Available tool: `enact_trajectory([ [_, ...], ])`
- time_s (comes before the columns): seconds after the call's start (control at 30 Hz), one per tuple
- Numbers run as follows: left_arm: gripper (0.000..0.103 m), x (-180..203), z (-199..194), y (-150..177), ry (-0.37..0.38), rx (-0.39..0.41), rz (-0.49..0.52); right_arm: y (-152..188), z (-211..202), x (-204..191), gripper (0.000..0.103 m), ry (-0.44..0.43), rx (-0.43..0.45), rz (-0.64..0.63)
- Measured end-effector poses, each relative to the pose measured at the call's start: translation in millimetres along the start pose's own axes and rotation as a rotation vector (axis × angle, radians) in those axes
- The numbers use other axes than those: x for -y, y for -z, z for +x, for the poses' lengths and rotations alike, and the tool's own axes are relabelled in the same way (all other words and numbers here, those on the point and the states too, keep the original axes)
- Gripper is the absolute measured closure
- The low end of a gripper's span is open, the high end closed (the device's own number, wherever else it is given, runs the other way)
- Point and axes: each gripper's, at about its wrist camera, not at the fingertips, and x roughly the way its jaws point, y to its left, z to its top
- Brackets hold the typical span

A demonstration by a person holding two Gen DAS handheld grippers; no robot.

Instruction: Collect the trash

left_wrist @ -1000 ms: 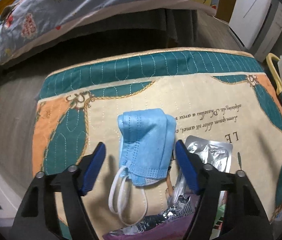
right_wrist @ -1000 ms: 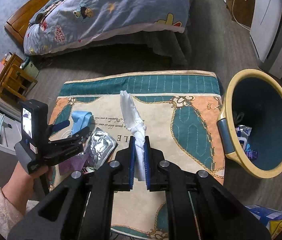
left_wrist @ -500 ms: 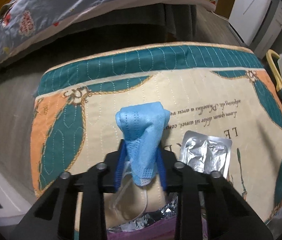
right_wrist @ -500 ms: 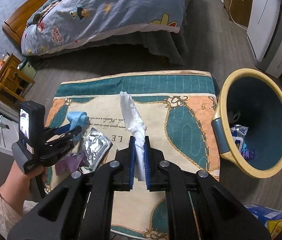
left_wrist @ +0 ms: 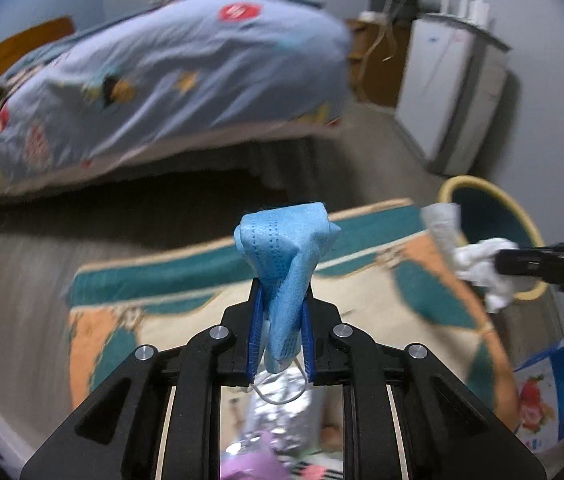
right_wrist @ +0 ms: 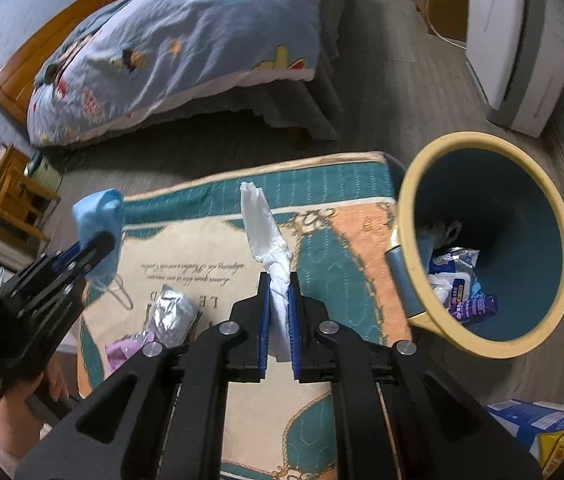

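The blue face mask [left_wrist: 287, 268] is pinched between the pads of the left gripper [left_wrist: 282, 334]; its jaws have just been closing, and now they are clenched on the mask, which is lifted off the quilted mat [right_wrist: 210, 256], with one white ear loop hanging under the jaws. In the right wrist view this mask is at about nine o'clock, in the air over the left edge of the mat. The right gripper [right_wrist: 280, 308] is clamped tightly on a twisted white tissue [right_wrist: 266, 232], which stands up from the jaws toward twelve o'clock. The trash bin [right_wrist: 413, 208], yellow at the rim and dark teal inside, is tipped toward the camera at about three o'clock in the right wrist view, just beside the right edge of the mat. Inside it there are already some wrappers and a wipes packet [right_wrist: 451, 276], so I judge that part of the collecting is done. Both pieces in the grippers are not yet dropped; the tissue is nearer to the bin, and the mask must be carried across the mat. On the mat a crumpled silver foil packet [right_wrist: 172, 312] and a purple wrapper [right_wrist: 122, 350] lie near seven o'clock, touching each other, and these are left to pick up. In my judgement the task is somewhere in the middle. At the far side, around eleven o'clock, there is a bed [right_wrist: 186, 44] with a cartoon quilt.
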Motion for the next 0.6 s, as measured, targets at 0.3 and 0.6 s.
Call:
enact_trajectory([
  [0.3, 0.085, 46.8, -23.0, -16.4, 0.086, 0.056, 0.05, -8.0, -19.1, 37.4, 0.095, 0.005, 0.056, 0.083],
  [0.6, 0.085, 89.5, -20.9, -23.1, 0.118, 0.062, 0.112, -4.7, -31.1, 72.4, 0.095, 0.01, 0.075, 0.135],
])
